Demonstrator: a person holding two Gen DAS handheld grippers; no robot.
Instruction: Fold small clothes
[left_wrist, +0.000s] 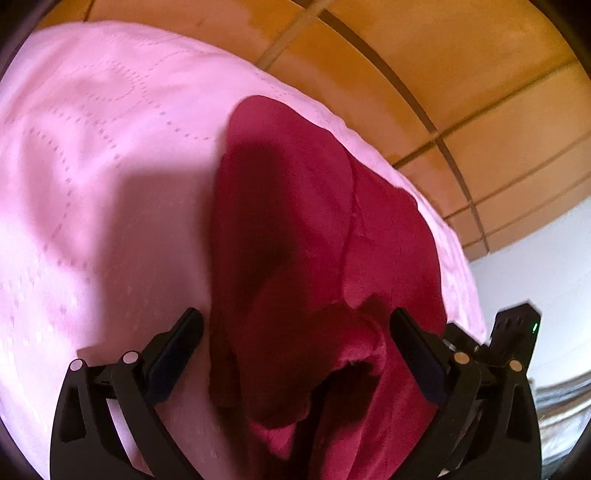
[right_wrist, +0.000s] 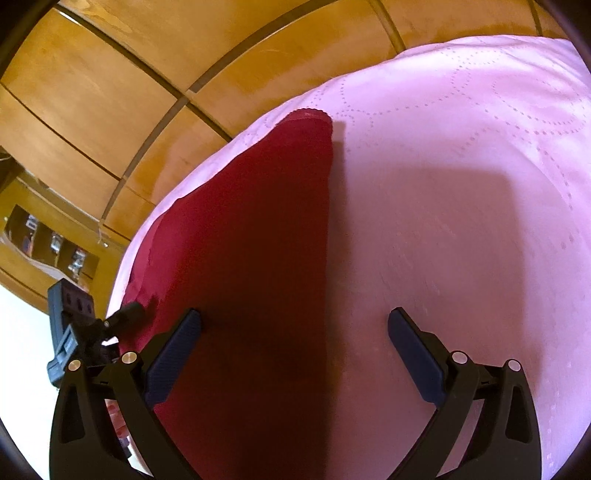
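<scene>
A dark red garment lies on a pink quilted bedspread, near its edge. In the left wrist view its near end is bunched and rumpled between my fingers. My left gripper is open, its fingers on either side of that bunched cloth without pinching it. In the right wrist view the red garment lies flat and smooth, narrowing toward the far end. My right gripper is open just above the garment's right edge and the bedspread. The left gripper shows at the right wrist view's left edge.
Wooden panelled cabinets stand behind the bed, also in the left wrist view. A wooden shelf with small items is at the left. The bed's edge runs just past the garment.
</scene>
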